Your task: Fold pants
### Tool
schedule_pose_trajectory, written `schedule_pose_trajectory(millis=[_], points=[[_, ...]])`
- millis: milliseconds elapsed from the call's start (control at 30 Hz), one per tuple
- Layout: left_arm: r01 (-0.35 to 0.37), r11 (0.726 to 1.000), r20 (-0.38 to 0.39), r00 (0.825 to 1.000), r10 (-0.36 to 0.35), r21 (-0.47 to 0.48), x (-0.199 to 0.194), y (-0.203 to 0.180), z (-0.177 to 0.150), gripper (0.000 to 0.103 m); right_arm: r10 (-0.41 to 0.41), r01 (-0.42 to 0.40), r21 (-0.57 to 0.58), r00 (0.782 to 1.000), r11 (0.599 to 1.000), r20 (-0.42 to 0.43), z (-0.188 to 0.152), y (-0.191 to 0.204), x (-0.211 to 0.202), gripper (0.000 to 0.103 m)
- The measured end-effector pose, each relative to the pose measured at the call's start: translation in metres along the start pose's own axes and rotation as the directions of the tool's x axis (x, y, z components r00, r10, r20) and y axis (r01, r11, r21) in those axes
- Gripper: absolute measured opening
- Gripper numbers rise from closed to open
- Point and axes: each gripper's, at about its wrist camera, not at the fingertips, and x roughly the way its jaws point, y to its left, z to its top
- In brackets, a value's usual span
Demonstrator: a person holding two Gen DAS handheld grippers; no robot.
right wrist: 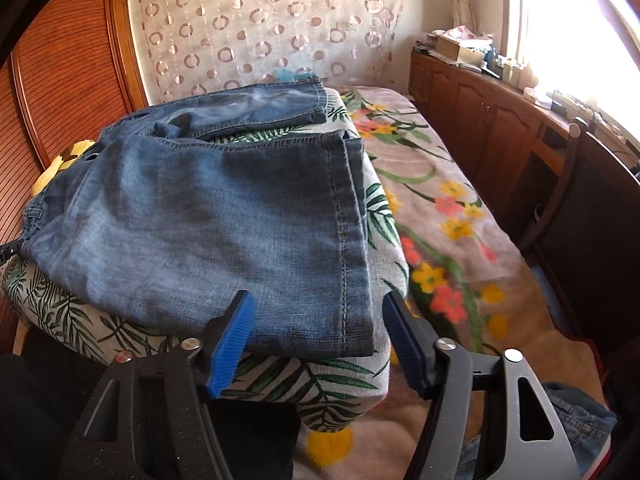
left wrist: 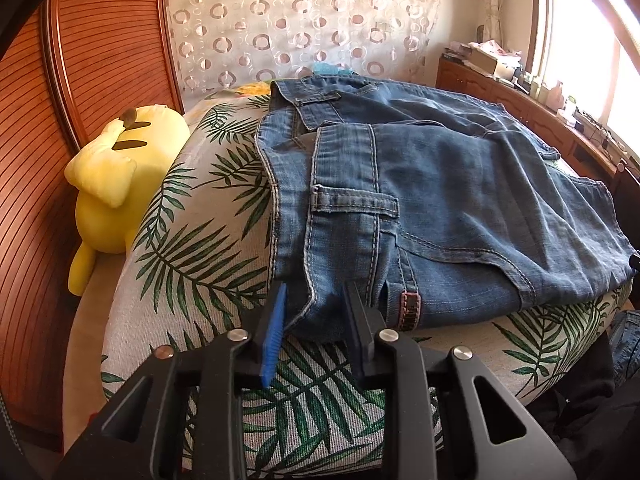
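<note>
Blue jeans (left wrist: 460,200) lie folded over on a leaf-print cushion (left wrist: 192,248), waistband and belt loop toward the left wrist camera. My left gripper (left wrist: 316,292) is at the near waistband corner, and denim fills the narrow gap between its fingers, so it is shut on that corner. In the right wrist view the leg end of the jeans (right wrist: 224,216) lies with its stitched hem at the right. My right gripper (right wrist: 318,298) stands open around the near hem corner. Its left blue pad (right wrist: 232,340) is against the cloth, while its right pad (right wrist: 406,340) is clear of the hem.
A yellow plush toy (left wrist: 116,184) lies left of the cushion against slatted wooden panels (left wrist: 100,60). A floral blanket (right wrist: 452,220) covers the bed to the right. A wooden cabinet (right wrist: 480,120) with clutter and a dark chair (right wrist: 580,208) stand under the bright window.
</note>
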Motion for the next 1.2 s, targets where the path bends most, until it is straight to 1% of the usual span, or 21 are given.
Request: schedule_pose_trajectory(millis=[33, 67, 100, 167, 200, 233, 300, 333, 367, 500, 667, 867, 1100, 1200], points=[[0.002, 1.000, 0.000, 1.000, -0.002, -0.006, 0.000, 0.001, 0.000, 0.023, 0.000, 0.000, -0.004, 1.000, 1.000, -0.003, 0.000, 0.000, 0.000, 0.058], [0.002, 1.000, 0.000, 1.000, -0.002, -0.016, 0.000, 0.003, 0.000, 0.012, -0.003, 0.003, -0.007, 1.000, 1.000, -0.006, -0.001, 0.001, -0.001, 0.057], [-0.001, 1.000, 0.002, 1.000, 0.001, -0.026, -0.001, 0.004, 0.000, 0.011, -0.006, 0.006, -0.007, 1.000, 1.000, -0.004, 0.000, -0.002, 0.001, 0.056], [0.010, 1.000, 0.011, 1.000, -0.010, -0.027, -0.002, 0.005, 0.000, 0.008, -0.010, 0.010, -0.004, 1.000, 1.000, -0.001, 0.001, -0.003, -0.001, 0.043], [0.012, 1.000, 0.014, 1.000, -0.011, -0.026, -0.004, 0.004, 0.000, 0.006, -0.008, 0.008, -0.003, 1.000, 1.000, -0.002, 0.002, -0.004, 0.002, 0.040], [0.018, 1.000, 0.017, 1.000, -0.017, -0.022, -0.006, 0.003, 0.000, 0.005, -0.010, 0.010, -0.006, 1.000, 1.000, -0.003, 0.002, -0.005, 0.000, 0.034], [0.017, 1.000, 0.026, 1.000, -0.017, -0.017, -0.010, 0.002, 0.001, 0.004, 0.000, 0.000, -0.014, 1.000, 1.000, 0.000, 0.002, -0.006, 0.004, 0.027], [0.020, 1.000, 0.031, 0.999, -0.019, -0.015, -0.013, 0.002, 0.002, 0.004, 0.008, -0.008, -0.020, 1.000, 1.000, 0.004, 0.002, -0.006, 0.002, 0.021], [0.023, 1.000, 0.042, 0.999, -0.022, -0.013, -0.017, 0.001, 0.003, 0.003, 0.009, -0.009, -0.029, 1.000, 1.000, 0.011, 0.002, -0.004, 0.001, 0.018], [0.038, 0.999, 0.084, 0.996, -0.037, -0.011, -0.036, 0.002, 0.008, 0.003, -0.003, 0.005, -0.051, 0.999, 0.999, 0.044, 0.006, -0.002, -0.005, 0.015], [0.038, 0.999, 0.147, 0.988, -0.039, 0.005, -0.064, -0.001, 0.016, 0.003, -0.003, 0.010, -0.072, 0.995, 0.997, 0.097, 0.017, -0.004, -0.028, 0.014], [0.048, 0.999, 0.227, 0.973, -0.047, 0.002, -0.096, 0.001, 0.023, 0.002, -0.018, 0.038, -0.113, 0.985, 0.993, 0.172, 0.027, -0.004, -0.061, 0.012], [0.056, 0.998, 0.291, 0.955, -0.051, -0.010, -0.120, 0.009, 0.031, 0.002, -0.019, 0.054, -0.139, 0.970, 0.989, 0.242, 0.031, -0.001, -0.089, 0.011], [0.049, 0.999, 0.298, 0.954, -0.045, -0.009, -0.121, 0.012, 0.034, 0.002, -0.018, 0.060, -0.146, 0.963, 0.988, 0.270, 0.032, 0.002, -0.092, 0.011]])
